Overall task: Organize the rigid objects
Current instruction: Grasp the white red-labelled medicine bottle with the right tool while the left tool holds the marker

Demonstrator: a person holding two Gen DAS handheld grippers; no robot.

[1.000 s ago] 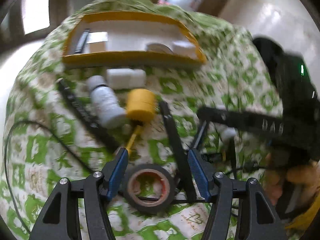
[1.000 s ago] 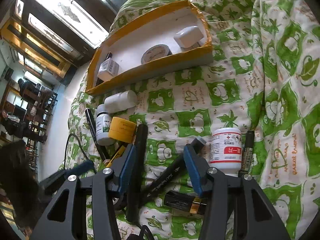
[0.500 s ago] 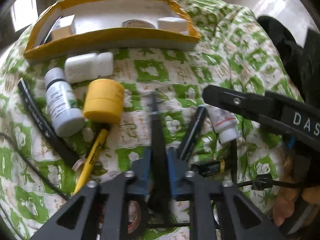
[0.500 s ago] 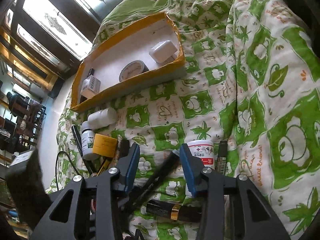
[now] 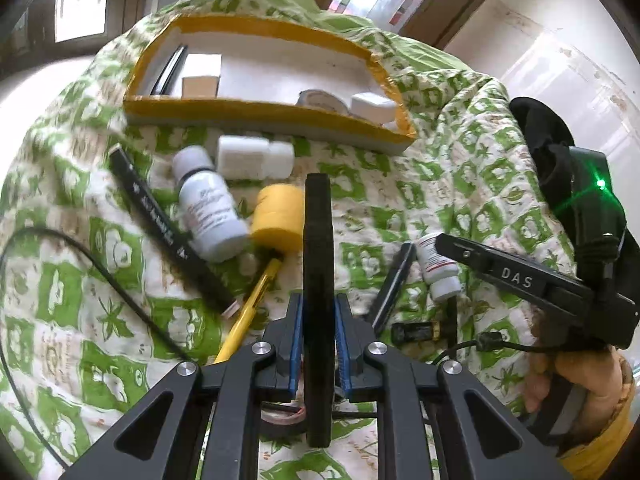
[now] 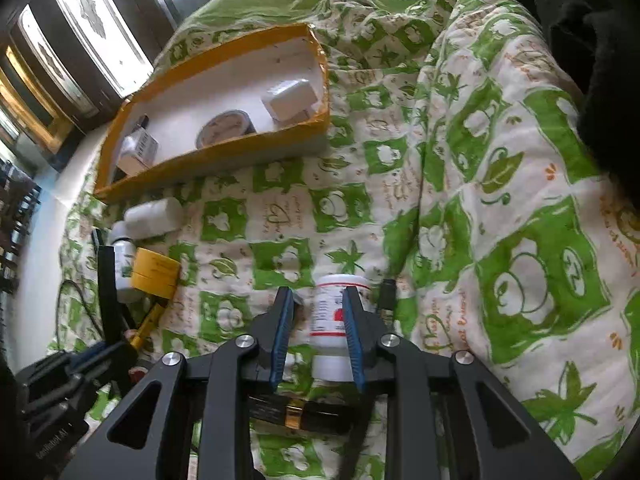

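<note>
My left gripper [image 5: 318, 312] is shut on a long flat black bar [image 5: 318, 232], which sticks forward from its jaws over the green-patterned quilt. The right gripper [image 6: 317, 292] points down at a white bottle with a red label [image 6: 332, 320]. Its jaws are closing around the bottle. The right pad is at the bottle's side and a gap shows at the left pad. In the left wrist view the right gripper [image 5: 444, 242] hangs over that bottle [image 5: 434, 268]. A yellow-rimmed white tray [image 5: 264, 118] lies farther back, with a tape roll [image 6: 224, 128] and a white block [image 6: 290, 98] in it.
Loose on the quilt are a white bottle [image 5: 256, 158], a grey bottle [image 5: 208, 212], a yellow roll [image 5: 278, 220], a yellow pen [image 5: 248, 312], another black bar [image 5: 160, 220], a black marker [image 5: 394, 280], a battery [image 5: 416, 330] and a black cable [image 5: 100, 276]. A hand [image 5: 580, 380] holds the right gripper.
My left gripper went from open over a black tape roll to shut on the black bar and raised it. The right gripper swung from the black marker to the red-labelled bottle, its jaws narrowing.
</note>
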